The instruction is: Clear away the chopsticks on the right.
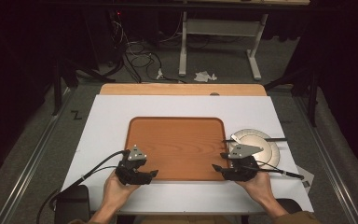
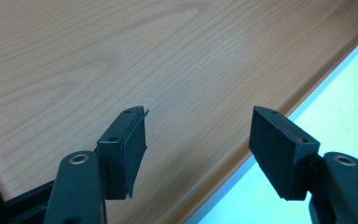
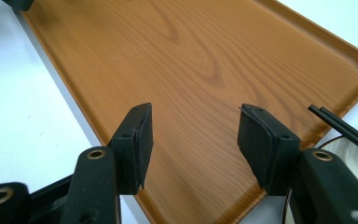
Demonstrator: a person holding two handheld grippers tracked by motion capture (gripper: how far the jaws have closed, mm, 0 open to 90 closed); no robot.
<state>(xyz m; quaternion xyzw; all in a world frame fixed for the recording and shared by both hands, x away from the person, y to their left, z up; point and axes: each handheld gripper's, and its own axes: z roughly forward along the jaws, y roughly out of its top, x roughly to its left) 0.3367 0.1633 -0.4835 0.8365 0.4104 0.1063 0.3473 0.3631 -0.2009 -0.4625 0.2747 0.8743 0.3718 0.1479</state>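
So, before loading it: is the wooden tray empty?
Empty: the wooden tray shows bare wood; plates and chopsticks lie beside it.

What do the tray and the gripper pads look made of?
Tray: wood-grain surface with a smooth, slightly glossy raised rim; likely laminate or printed plastic, possibly real wood. Pads: matte black, soft-looking sheet with frayed edges, probably foam or rubber.

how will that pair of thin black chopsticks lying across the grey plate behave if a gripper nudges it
The thin black chopsticks look stiff and light, so they would probably slide or roll off the round grey plate, since they only bridge its rim. Being slim, they may slip between the right gripper's open pads.
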